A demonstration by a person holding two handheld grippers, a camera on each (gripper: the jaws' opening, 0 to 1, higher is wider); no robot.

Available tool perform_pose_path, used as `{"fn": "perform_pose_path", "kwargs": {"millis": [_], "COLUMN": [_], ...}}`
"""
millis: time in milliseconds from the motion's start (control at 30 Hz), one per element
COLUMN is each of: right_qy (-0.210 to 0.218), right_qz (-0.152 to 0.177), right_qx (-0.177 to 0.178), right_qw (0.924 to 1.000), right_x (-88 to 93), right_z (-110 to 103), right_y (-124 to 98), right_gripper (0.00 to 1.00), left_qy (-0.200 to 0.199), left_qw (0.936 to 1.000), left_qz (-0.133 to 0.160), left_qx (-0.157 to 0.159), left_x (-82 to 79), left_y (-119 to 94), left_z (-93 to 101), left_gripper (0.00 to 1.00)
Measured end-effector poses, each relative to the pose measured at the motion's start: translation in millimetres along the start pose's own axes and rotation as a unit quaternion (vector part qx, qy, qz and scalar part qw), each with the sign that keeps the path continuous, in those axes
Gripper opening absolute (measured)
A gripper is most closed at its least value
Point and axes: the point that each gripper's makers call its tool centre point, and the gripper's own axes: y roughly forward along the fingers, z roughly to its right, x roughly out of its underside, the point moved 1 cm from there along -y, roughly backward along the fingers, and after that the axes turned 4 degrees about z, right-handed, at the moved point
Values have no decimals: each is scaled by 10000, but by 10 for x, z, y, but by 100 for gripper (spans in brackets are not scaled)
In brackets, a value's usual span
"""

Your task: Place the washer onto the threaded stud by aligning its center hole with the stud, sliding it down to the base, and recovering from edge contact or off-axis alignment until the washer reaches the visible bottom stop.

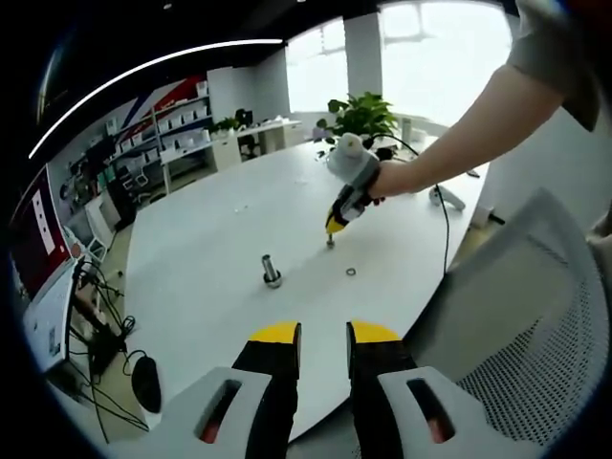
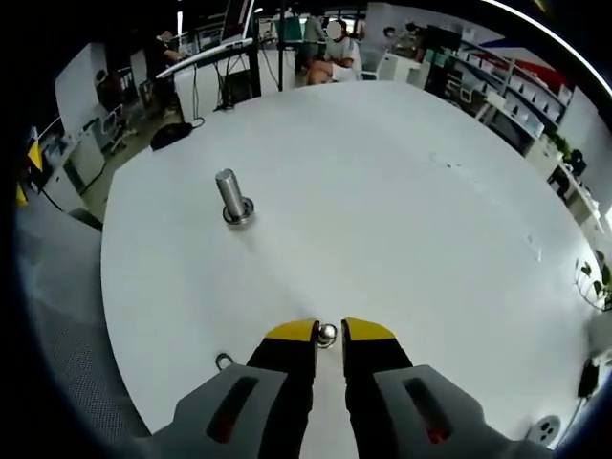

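Observation:
The threaded steel stud (image 1: 272,273) stands upright on its round base on the white table (image 1: 220,220); the right gripper view has the stud (image 2: 232,201) ahead and to the left. My right gripper (image 2: 328,334) is shut on a small silver washer (image 2: 327,335) pinched between its yellow tips, low over the table. In the left gripper view the right gripper (image 1: 331,237) points down at the tabletop, to the right of the stud. A second washer (image 1: 351,273) lies flat on the table, also seen as the loose washer (image 2: 224,361). My left gripper (image 1: 324,335) is open and holds nothing, back by the near table edge.
A white mesh chair (image 1: 535,316) stands close on the right at the table edge. A potted plant (image 1: 361,115) sits at the far side. Cables and a black mouse (image 1: 145,382) lie on the floor to the left. People sit at a far desk (image 2: 330,48).

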Motion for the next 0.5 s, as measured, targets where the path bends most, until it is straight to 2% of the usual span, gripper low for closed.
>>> {"fn": "perform_pose_path", "kwargs": {"millis": [500], "right_qy": [-108], "right_qz": [5], "right_qx": [34], "right_qw": [9999], "right_x": [24], "right_z": [-11], "right_y": [-132], "right_gripper": [16], "left_qy": [26], "left_qw": [10000], "left_qz": [7], "left_qx": [15], "left_x": [-8], "left_y": [2], "left_z": [11], "left_gripper": [17]}}
